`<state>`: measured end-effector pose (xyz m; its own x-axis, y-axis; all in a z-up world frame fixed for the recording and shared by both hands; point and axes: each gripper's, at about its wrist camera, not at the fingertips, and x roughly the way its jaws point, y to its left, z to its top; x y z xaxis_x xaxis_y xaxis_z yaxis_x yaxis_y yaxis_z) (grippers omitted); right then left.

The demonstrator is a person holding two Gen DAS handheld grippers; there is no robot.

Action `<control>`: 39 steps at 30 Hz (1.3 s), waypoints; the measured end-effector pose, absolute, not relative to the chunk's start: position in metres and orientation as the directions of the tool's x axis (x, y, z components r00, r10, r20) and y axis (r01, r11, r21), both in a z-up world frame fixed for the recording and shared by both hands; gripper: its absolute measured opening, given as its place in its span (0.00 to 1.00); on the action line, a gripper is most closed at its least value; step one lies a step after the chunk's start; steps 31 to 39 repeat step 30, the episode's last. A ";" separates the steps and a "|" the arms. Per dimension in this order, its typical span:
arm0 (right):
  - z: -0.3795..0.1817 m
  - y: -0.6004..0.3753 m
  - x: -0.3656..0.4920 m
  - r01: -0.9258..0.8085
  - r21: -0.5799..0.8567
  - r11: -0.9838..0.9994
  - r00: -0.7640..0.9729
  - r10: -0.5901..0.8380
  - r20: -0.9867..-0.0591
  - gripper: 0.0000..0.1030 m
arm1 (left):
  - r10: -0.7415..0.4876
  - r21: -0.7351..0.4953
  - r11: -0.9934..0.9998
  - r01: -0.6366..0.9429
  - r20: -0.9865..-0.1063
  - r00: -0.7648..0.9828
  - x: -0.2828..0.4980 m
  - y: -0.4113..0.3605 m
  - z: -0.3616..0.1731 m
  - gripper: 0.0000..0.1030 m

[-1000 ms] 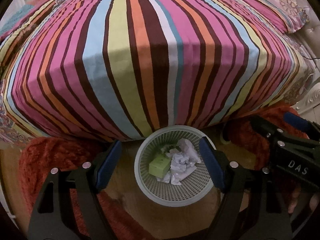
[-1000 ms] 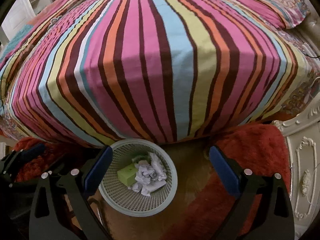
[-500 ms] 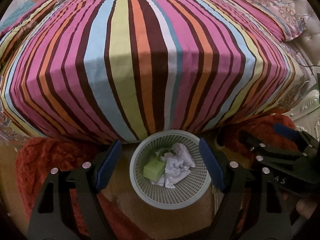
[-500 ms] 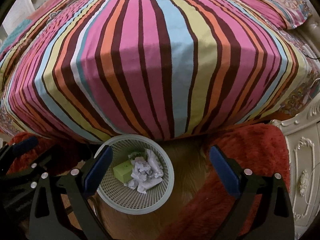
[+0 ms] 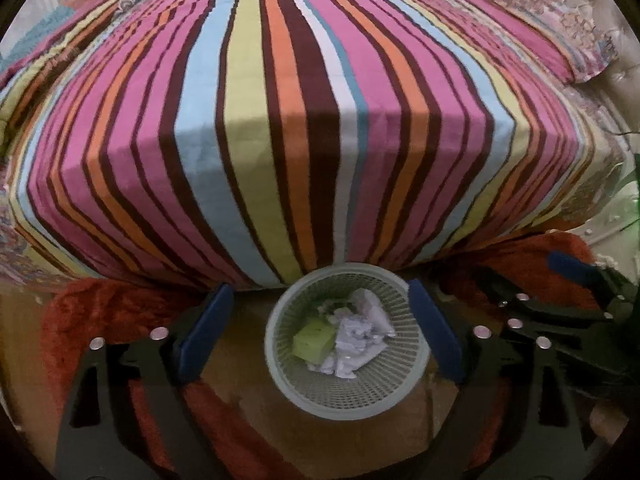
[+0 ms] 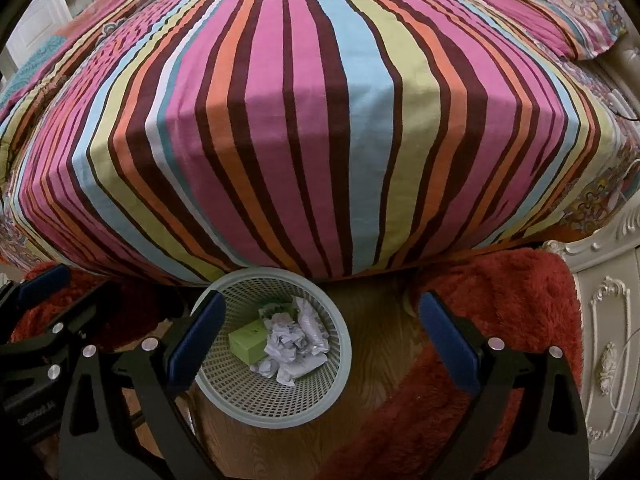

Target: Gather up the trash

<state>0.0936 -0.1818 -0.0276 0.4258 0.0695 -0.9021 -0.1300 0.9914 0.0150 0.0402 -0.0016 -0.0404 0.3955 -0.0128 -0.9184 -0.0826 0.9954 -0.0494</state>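
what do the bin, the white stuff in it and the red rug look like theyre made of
Bin: probably moulded plastic, matte pale grey-green, with an even lattice of small holes and a smooth solid rim.
White stuff: crumpled paper, judging by its sharp creases and faint print.
Red rug: shaggy pile fabric, likely synthetic; tufted fibres catch the light.

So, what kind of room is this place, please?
Most likely a bedroom. A bed with a striped cover fills the view, a patterned pillow lies at its far right, and a small mesh wastebasket holding crumpled paper stands on the floor beside a red shaggy rug.
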 end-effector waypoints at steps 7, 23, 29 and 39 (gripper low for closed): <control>-0.028 -0.183 0.095 -0.128 0.029 0.991 0.415 0.080 -0.906 0.90 | -0.020 -0.056 0.995 -0.083 -0.923 0.384 0.043 0.000 -0.041 0.86; -0.032 -0.184 0.095 -0.130 0.027 0.991 0.413 0.079 -0.907 0.90 | -0.020 -0.058 0.995 -0.084 -0.919 0.394 0.044 0.002 -0.040 0.86; -0.033 -0.184 0.096 -0.130 0.026 0.991 0.406 0.078 -0.910 0.90 | -0.012 -0.049 0.995 -0.088 -0.923 0.386 0.045 0.001 -0.041 0.86; -0.032 -0.184 0.096 -0.131 0.026 0.991 0.407 0.078 -0.910 0.90 | -0.013 -0.051 0.995 -0.088 -0.923 0.385 0.045 0.001 -0.041 0.86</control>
